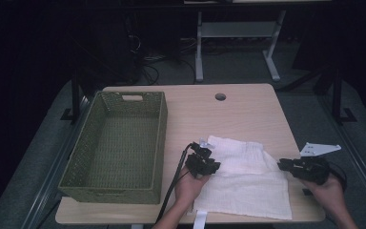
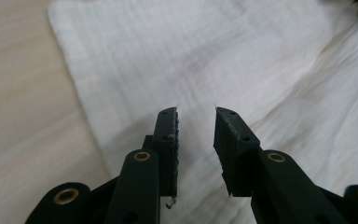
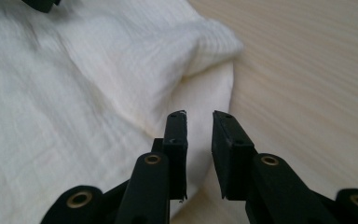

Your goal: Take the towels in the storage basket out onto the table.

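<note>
Two hands come in from the near edge of the table (image 1: 248,102), and each one holds a black gripper. Between them lies a white cloth (image 1: 248,183). It is partly folded, with a top layer lying over the far part and a flat part spread toward the near edge.

On the left side of the cloth sits the left gripper (image 1: 208,165), right at the cloth's left edge. Its jaws are a little way apart and nothing is between them. In the left gripper view the cloth (image 2: 205,60) lies under and ahead of the tips, with bare wood off to the left.

Over on the right is the right gripper (image 1: 282,165), just by the cloth's right edge. Its jaws are also a little way apart and hold nothing. In the right gripper view the folded edge of the cloth (image 3: 121,79) lies just ahead and to the left of the tips.

A green basket (image 1: 93,143) stands on the left part of the table, apart from the cloth.

So the cloth lies between the two grippers, and both are about as near to it. I think each one would have to reach inward to pinch its own side.
</note>
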`<state>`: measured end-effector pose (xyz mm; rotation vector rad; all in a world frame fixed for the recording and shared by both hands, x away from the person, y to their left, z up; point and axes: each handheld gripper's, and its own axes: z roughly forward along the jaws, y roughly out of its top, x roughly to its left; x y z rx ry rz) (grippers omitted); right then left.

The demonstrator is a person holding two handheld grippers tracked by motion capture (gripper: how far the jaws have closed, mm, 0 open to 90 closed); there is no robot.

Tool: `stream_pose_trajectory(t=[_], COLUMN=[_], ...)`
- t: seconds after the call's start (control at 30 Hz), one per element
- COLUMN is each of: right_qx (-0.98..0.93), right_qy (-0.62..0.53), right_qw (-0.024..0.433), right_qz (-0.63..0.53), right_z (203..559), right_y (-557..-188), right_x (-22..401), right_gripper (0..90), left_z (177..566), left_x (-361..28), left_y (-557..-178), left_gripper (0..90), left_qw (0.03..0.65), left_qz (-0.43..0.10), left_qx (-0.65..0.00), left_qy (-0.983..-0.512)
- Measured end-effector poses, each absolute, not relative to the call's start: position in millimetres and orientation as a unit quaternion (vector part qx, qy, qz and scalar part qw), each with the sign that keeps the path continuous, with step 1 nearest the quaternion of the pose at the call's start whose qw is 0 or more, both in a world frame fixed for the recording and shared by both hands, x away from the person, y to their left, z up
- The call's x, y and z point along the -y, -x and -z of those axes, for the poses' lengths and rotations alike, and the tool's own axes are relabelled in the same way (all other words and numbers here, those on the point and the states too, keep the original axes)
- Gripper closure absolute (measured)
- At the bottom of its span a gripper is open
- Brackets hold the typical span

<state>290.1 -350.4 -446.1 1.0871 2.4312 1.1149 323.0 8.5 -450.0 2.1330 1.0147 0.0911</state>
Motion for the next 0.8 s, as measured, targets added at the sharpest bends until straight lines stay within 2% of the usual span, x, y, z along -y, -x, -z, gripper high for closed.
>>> stream_pose_trajectory(t=[0.2,0.3,0.5,0.57,0.8], right_qx=[-0.843,-0.849,-0.854,-0.851,-0.837], right_qy=[-0.38,-0.386,-0.392,-0.396,-0.423], right_qw=[0.14,0.137,0.128,0.123,0.15], right_qz=[-0.354,-0.334,-0.318,-0.321,-0.312], right_z=[447,454,465,465,460], right_y=[-328,-341,-350,-350,-346], right_x=[329,323,320,323,345], right_gripper=[72.6,72.7,89.3,89.7,89.7], left_z=[447,454,462,460,458], left_x=[4,9,9,8,-5], left_y=[-348,-359,-366,-365,-364], left_gripper=[69.8,69.8,70.3,69.5,67.9], left_qw=[0.383,0.365,0.348,0.34,0.333], left_qz=[-0.039,-0.038,-0.046,-0.054,-0.06], left_qx=[-0.399,-0.404,-0.42,-0.425,-0.449], left_qy=[-0.832,-0.838,-0.837,-0.837,-0.827])
